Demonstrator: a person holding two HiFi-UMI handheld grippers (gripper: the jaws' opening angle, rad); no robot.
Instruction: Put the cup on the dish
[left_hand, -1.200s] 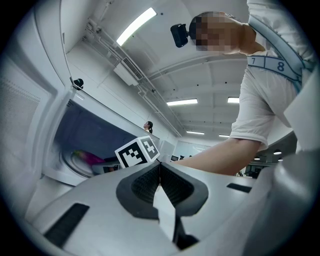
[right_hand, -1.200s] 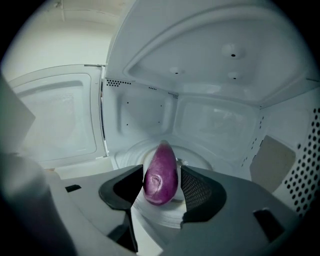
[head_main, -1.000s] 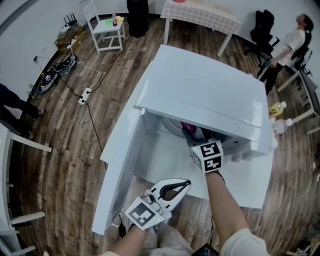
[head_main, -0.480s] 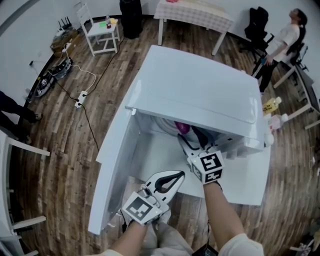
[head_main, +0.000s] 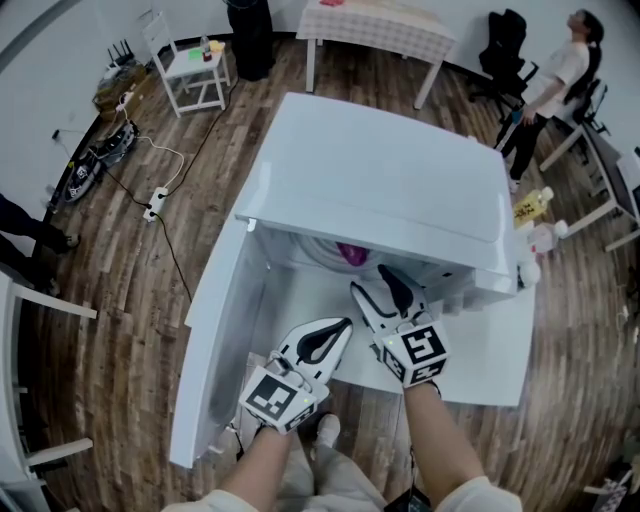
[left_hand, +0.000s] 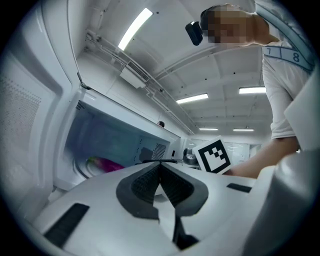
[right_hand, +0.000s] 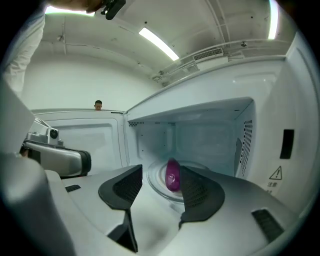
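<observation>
A purple cup (right_hand: 173, 175) stands upright on the round glass dish (right_hand: 156, 184) inside the open white microwave (head_main: 390, 190). The head view shows the cup (head_main: 352, 254) just under the microwave's top edge. My right gripper (right_hand: 159, 172) hangs open in front of the cavity, clear of the cup, with nothing between its fingers; in the head view the right gripper (head_main: 372, 280) sits outside the opening. My left gripper (head_main: 340, 327) is shut and empty beside it, lower left. In the left gripper view, the left gripper (left_hand: 160, 162) points at the cavity, where the cup (left_hand: 102, 164) shows faintly.
The microwave door (head_main: 215, 330) stands open to the left. A cloth-covered table (head_main: 375, 25), a white chair (head_main: 185, 65) and floor cables (head_main: 150, 195) lie beyond. A person (head_main: 560, 75) sits at the far right near some bottles (head_main: 528, 210).
My right gripper has drawn back out of the microwave cavity toward me. The left gripper shifted slightly nearer too. The cup stays inside on the dish.
</observation>
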